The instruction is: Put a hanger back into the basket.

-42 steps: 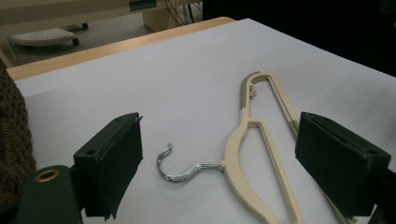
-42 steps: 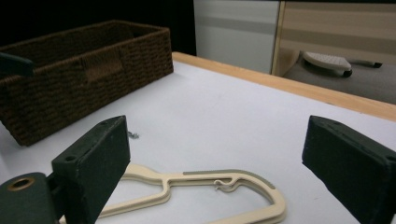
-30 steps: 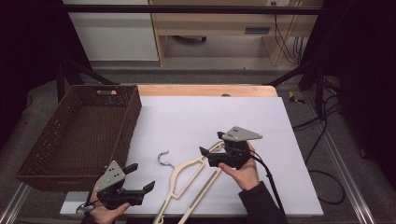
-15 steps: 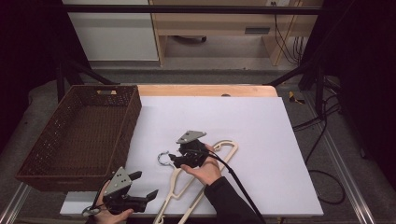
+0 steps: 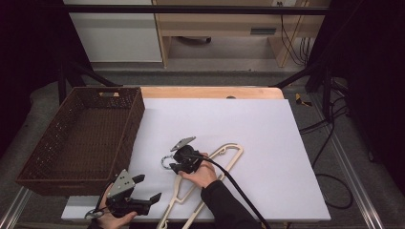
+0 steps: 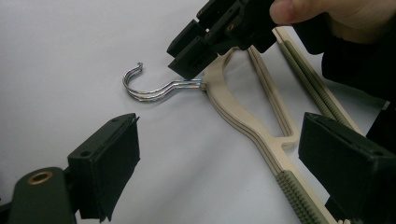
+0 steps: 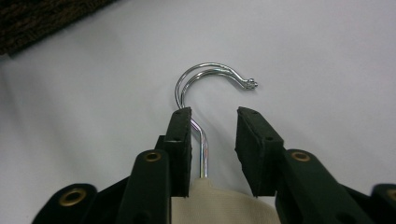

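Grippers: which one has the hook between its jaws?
The right gripper: its jaws, just closing, straddle the hook; the left gripper stands open, apart from it.

A lab: white table (image 5: 267, 143) in a dark frame (image 5: 191, 8), cables (image 5: 329, 143) trailing.

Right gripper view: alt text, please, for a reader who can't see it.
The right gripper has its two black jaws either side of the chrome hook of a cream hanger lying on the white table. The jaws have just been closing; a gap remains on one side of the wire. A brown basket edges the top left corner.
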A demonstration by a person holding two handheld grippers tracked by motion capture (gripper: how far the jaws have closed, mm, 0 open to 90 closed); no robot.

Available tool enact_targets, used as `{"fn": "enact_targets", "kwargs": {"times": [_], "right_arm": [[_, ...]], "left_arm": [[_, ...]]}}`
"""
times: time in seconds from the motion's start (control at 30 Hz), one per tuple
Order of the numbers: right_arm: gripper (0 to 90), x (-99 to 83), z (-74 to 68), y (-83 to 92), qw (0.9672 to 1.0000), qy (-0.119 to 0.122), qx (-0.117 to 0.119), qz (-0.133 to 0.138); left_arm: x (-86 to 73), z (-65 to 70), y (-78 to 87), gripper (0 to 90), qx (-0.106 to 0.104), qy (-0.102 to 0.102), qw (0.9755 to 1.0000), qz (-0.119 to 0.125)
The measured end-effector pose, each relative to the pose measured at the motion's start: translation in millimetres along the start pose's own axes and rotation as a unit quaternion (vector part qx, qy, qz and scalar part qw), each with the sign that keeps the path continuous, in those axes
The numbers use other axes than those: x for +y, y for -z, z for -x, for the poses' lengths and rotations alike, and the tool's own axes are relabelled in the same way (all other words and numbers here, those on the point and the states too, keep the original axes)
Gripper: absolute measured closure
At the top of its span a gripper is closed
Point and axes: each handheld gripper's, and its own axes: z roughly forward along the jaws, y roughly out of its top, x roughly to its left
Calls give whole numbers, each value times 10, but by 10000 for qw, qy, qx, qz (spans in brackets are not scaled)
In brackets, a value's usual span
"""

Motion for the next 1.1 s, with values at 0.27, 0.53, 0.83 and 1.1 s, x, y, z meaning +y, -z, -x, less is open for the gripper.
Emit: {"fn": "enact_targets", "kwargs": {"times": [0.27,0.53,0.83,1.1], "right_arm": [[760,-26,18,-90,9997,-123,155,-148],[874,-39,19,-121,9992,-24,287,-261],[886,-24,18,-62,9995,-82,241,-160],[890,5,-4,139,9996,-137,171,188]], "left_arm": [[-3,-10,-4,120,12,18,10000,-3],[-14,-26,-26,119,35,46,10000,-39],[-15,-18,-36,116,50,46,10000,-49],[54,-6,-66,125,-25,123,9999,-5]]}}
